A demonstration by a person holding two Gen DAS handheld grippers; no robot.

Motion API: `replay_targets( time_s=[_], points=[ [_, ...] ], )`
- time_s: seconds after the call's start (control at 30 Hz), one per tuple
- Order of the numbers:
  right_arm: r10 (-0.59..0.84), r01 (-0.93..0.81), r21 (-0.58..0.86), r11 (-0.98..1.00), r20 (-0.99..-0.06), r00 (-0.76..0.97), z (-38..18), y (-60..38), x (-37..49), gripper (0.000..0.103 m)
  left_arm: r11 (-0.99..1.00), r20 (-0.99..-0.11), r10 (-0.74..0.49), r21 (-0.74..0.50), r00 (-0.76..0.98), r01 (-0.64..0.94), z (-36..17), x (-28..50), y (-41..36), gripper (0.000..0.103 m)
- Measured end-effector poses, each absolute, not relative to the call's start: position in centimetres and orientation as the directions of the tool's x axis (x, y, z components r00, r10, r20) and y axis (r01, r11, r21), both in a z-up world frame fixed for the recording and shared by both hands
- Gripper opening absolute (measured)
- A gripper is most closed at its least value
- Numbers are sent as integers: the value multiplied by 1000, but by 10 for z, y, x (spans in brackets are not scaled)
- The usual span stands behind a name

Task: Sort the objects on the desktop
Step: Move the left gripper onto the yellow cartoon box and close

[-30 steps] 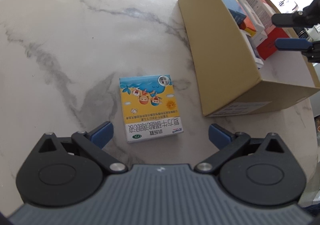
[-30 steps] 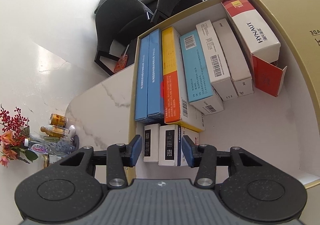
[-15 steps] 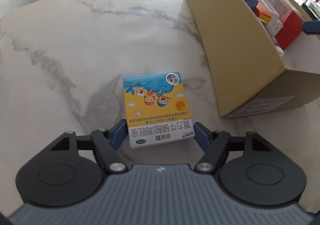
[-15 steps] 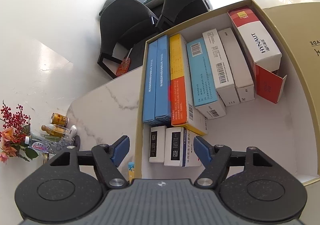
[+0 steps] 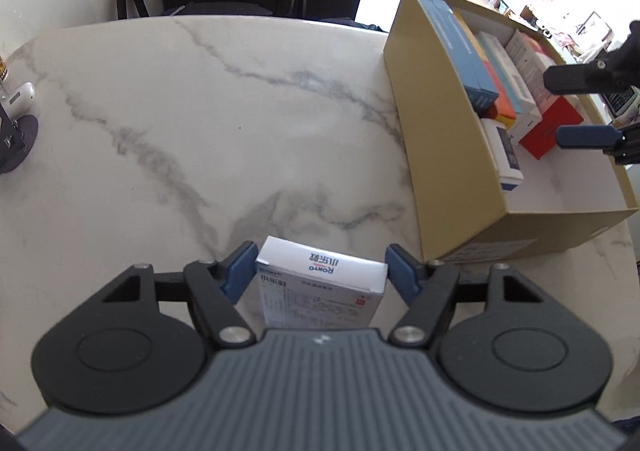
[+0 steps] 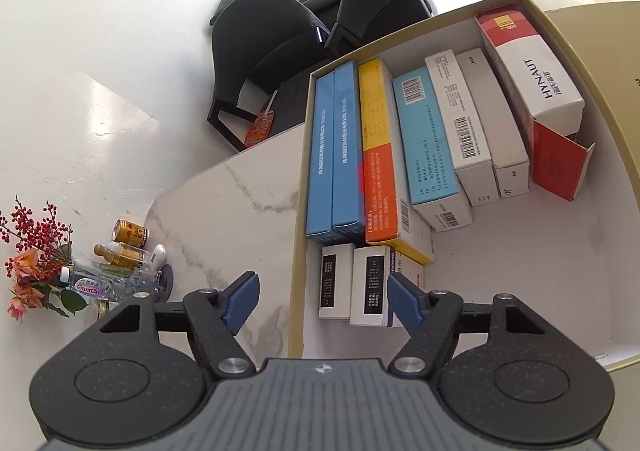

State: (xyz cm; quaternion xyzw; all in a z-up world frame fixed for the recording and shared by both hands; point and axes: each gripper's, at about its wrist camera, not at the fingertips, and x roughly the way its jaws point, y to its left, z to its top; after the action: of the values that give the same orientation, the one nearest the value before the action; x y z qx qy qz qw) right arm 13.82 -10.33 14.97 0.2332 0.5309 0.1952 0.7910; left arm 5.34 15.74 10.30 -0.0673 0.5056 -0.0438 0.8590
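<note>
Small medicine box [image 5: 320, 283], white with blue print: gripped between the blue pads of the left gripper [image 5: 322, 277], lifted off the marble table [image 5: 200, 123] and tilted so its white end flap faces up. A second ago it lay flat on the table, cartoon face upward, with the same jaws wide to either side; half a second ago they had closed on it there.

Left gripper: angled steeply down, close to the near table edge, just left of the cardboard box [image 5: 436, 155].

Right gripper [image 6: 322, 297]: jaws moderately wide, nothing between the pads, hovering over the near left corner of the cardboard box, above two small white cartons [image 6: 354, 283]. A second ago the pads stood narrower, at either side of those cartons.

Cardboard box contents: blue, orange-yellow, light blue, white and red cartons in a row.
</note>
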Motion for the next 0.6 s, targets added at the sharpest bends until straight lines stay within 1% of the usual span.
replay_targets(
  time_s=[0.2,0.43,0.6],
  points=[
    [556,-110,556,824,-756,345,153,-90,133,74,988,-867,-152,-152,474,38,99,47,154,70],
    [557,-144,543,828,-762,331,154,-78,131,74,983,-869,-177,-181,462,36,92,38,157,73],
    [564,-160,544,824,-762,316,153,-69,130,74,979,-849,-194,-198,491,44,94,41,159,74]
  ],
)
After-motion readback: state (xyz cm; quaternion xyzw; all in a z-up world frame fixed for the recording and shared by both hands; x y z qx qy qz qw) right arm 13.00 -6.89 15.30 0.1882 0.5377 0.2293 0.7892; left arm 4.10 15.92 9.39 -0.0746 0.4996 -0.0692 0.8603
